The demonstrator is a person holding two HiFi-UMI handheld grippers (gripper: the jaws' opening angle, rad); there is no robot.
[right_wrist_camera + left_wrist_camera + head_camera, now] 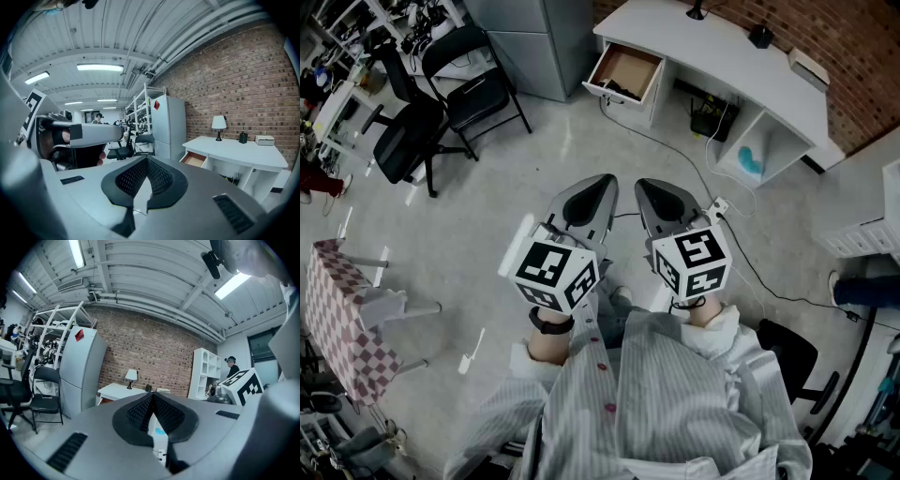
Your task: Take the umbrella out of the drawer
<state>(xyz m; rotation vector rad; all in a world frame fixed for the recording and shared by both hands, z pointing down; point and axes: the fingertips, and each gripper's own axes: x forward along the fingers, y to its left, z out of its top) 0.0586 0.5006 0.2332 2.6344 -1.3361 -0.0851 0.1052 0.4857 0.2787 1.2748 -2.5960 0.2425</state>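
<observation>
A white desk (722, 56) stands along the brick wall, and its wooden drawer (623, 70) is pulled open at the left end. A small dark thing lies at the drawer's front; I cannot tell whether it is the umbrella. I hold both grippers side by side over the floor, well short of the desk. The left gripper (607, 181) (152, 397) is shut with nothing in it. The right gripper (643, 184) (147, 160) is also shut and holds nothing. The right gripper view shows the open drawer (194, 159) ahead to the right.
Two black chairs (473, 84) and a grey cabinet (530, 37) stand left of the desk. A checkered table (337, 319) is at my left. Cables (741, 253) run over the floor on the right. A blue thing (750, 161) sits in the desk's open shelf.
</observation>
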